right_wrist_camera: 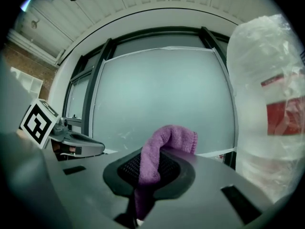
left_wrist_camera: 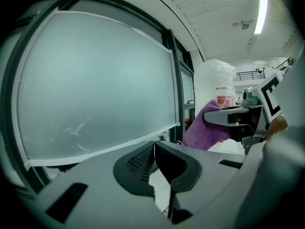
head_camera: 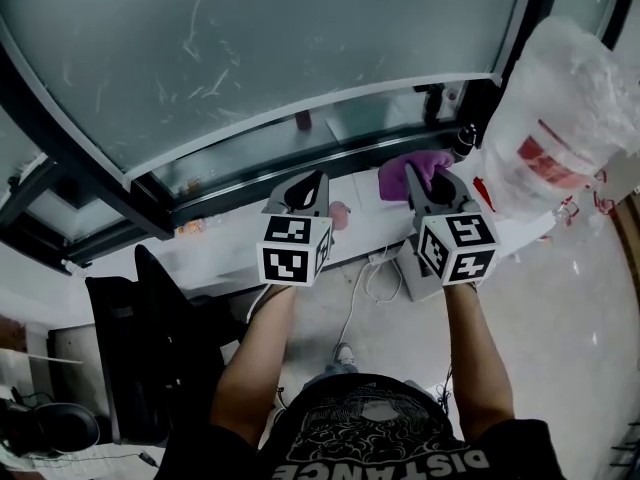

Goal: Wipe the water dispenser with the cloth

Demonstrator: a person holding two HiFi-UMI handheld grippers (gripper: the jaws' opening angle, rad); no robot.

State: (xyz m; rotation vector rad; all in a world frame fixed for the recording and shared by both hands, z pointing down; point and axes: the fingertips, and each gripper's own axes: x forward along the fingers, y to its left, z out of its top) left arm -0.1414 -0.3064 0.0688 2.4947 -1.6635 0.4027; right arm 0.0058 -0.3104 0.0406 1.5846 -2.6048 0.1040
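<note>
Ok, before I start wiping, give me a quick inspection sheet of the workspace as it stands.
Surface: white ledge below the window; glossy floor beneath it.
Job's things: purple cloth held up in the air; plastic-wrapped bottle with a red label at the right, apart from the cloth.
Clutter: small pink item on the ledge; white box low down by the ledge; black chair at the left.
Grippers: left gripper shut, empty; right gripper shut on the cloth.
Cables: white cable trailing from the ledge to the floor.
Surroundings: frosted window in a dark frame.
</note>
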